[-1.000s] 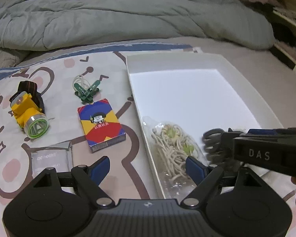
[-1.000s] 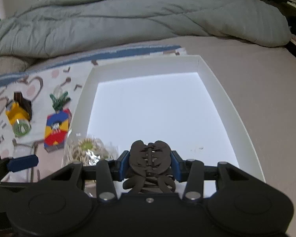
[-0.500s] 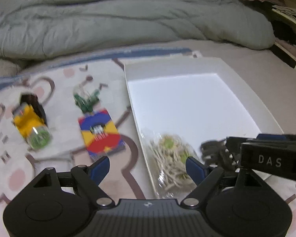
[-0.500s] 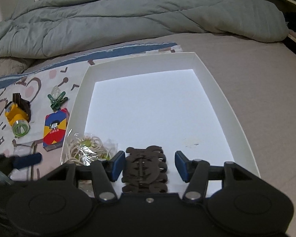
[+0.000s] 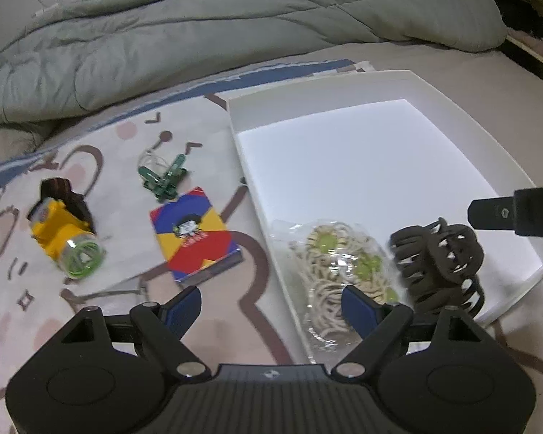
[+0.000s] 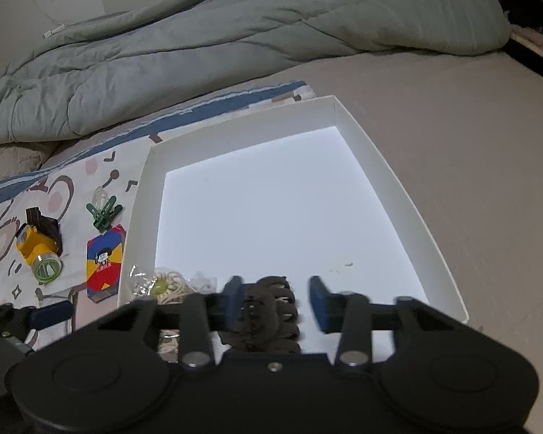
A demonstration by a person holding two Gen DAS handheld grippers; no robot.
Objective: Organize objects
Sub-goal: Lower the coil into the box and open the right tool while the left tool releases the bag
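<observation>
The dark hair claw lies in the white tray's near corner between the right gripper's closing blue fingers, seemingly untouched on the right, while the open left gripper hovers nearer the card box.

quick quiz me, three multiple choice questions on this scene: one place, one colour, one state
1. The claw clip lies
A. inside the white box
B. outside it, on the sheet
C. on top of the pegs

2. The pegs are
A. red
B. green
C. white

3. The left tongs are
A. open, with nothing between them
B. shut on the pegs
C. shut on the claw clip

Answers:
1. A, it rests on the box floor near the front wall.
2. B, both pegs are dark green.
3. A, the pads stand wide apart over the bed.
</observation>
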